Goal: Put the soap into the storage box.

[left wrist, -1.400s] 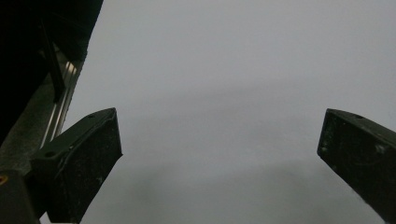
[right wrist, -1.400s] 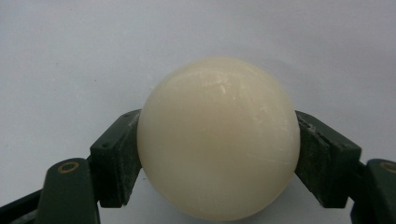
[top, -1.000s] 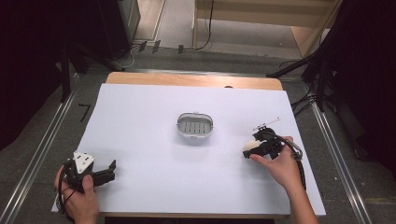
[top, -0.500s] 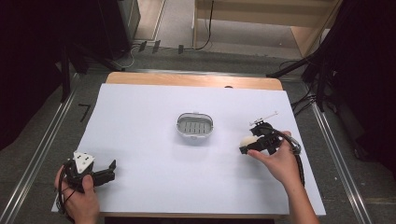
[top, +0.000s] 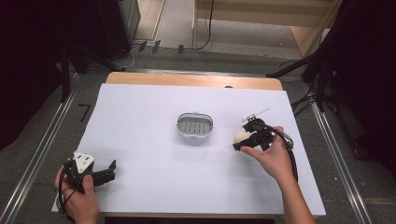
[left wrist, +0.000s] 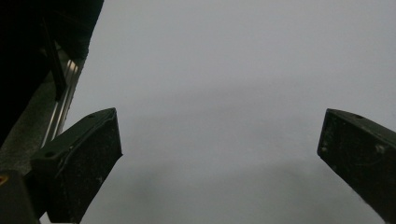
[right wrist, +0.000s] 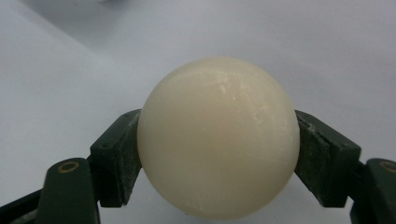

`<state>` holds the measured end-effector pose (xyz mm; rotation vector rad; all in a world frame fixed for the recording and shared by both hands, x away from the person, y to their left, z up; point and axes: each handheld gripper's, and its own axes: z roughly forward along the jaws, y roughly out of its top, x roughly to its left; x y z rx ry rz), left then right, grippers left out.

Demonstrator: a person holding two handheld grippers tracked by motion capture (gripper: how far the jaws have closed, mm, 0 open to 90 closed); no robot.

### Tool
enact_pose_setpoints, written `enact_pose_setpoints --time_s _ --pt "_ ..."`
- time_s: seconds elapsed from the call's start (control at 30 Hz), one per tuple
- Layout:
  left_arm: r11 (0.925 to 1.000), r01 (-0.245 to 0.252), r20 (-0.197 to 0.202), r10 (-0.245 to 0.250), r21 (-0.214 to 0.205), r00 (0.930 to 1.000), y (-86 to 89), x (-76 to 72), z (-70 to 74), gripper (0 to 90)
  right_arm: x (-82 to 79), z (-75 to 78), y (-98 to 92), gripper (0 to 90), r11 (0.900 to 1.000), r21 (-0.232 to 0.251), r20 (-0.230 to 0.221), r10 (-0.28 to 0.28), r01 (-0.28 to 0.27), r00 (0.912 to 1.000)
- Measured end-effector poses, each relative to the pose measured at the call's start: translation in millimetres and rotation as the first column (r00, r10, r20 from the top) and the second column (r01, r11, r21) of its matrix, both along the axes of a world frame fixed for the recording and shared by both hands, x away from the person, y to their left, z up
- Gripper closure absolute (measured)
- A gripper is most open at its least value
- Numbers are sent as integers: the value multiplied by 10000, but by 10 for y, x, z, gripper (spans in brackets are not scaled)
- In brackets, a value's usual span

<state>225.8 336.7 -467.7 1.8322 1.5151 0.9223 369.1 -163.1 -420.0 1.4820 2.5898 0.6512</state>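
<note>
Gripping the cream ball firmly, right gripper hovers just right of the metal dish — drop-off's left; left gripper idles wide open, near-left.

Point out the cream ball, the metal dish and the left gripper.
cream ball (right wrist: 218,137): right gripper view, middle of its front face, clamped between the jaws.
metal dish (top: 194,126): high view, its slotted floor.
left gripper (top: 111,171): high view, gap between its open jaws.

Right gripper holds a cream ball beside the metal dish.
</note>
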Motion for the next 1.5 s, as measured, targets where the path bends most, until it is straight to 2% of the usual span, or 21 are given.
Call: enact_pose_setpoints --time_s 0.3,0.63,0.8,1.5 --pt "10000 -6 -2 6 -8 10000 1 2 -1 1 37 28 139 248 9996 -35 53 266 -266 9996" --pt "10000 -9 -6 9 0 10000 1 3 -1 1 72 86 210 247 9987 -120 152 504 -503 9986" --pt "10000 -18 -19 18 -2 10000 1 5 -2 1 77 127 232 247 9985 86 162 545 -547 9984" --pt "10000 -33 -107 34 77 9999 -6 14 -3 1 173 307 457 248 9946 246 324 996 -1004 9945"
